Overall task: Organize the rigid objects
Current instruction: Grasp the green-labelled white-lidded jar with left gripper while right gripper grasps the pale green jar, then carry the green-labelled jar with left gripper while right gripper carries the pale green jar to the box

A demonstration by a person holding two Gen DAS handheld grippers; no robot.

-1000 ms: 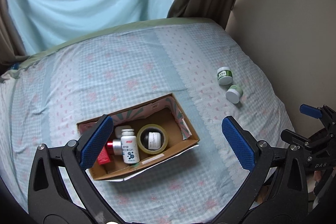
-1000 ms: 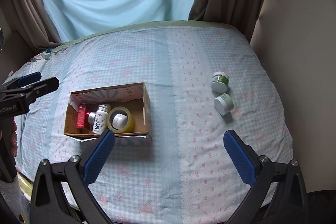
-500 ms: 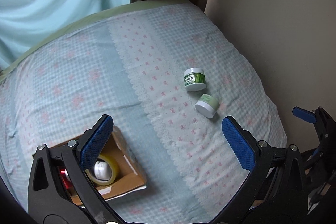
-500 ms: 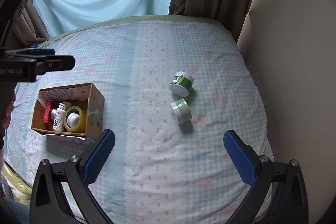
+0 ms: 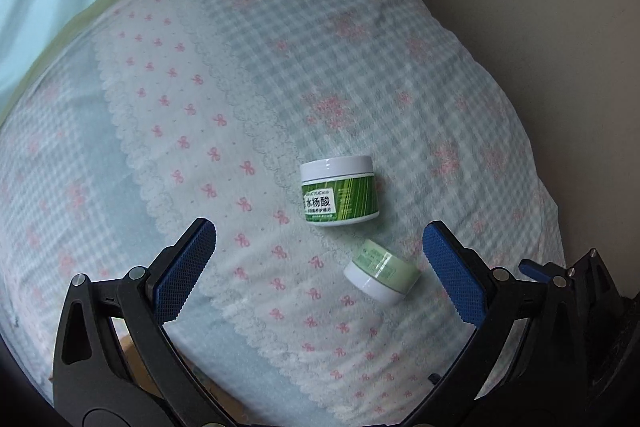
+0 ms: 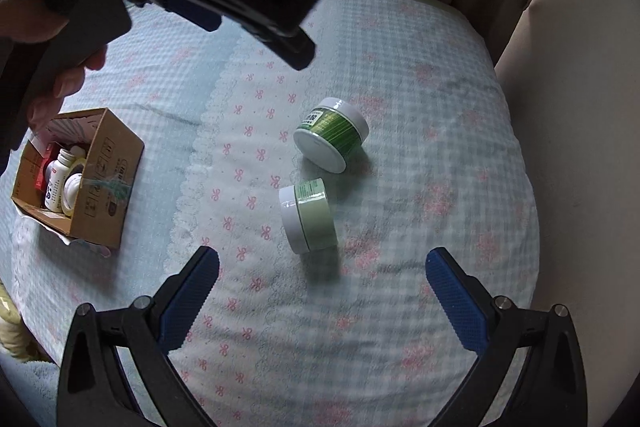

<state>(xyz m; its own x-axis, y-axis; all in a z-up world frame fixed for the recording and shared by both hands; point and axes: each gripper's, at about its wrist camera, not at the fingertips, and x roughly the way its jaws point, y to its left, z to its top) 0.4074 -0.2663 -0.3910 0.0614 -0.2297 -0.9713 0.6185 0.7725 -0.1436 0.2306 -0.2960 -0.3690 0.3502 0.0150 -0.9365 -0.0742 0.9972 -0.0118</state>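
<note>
Left wrist: gripper [image 5: 320, 267] spread; jars [image 5: 339, 191] near bed edge

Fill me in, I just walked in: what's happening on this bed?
A person is tidying small items into a cardboard box using two handheld grippers. Both the left gripper and right gripper are open and empty, above two jars lying on the bedspread: a dark green jar and a pale green jar. The box already holds bottles.

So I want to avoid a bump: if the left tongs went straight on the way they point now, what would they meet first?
Probably the dark green jar, lying on its side on the bedspread about midway between the open left tongs. The pale green jar lies nearer but off toward the right finger. Depth is hard to judge.
</note>
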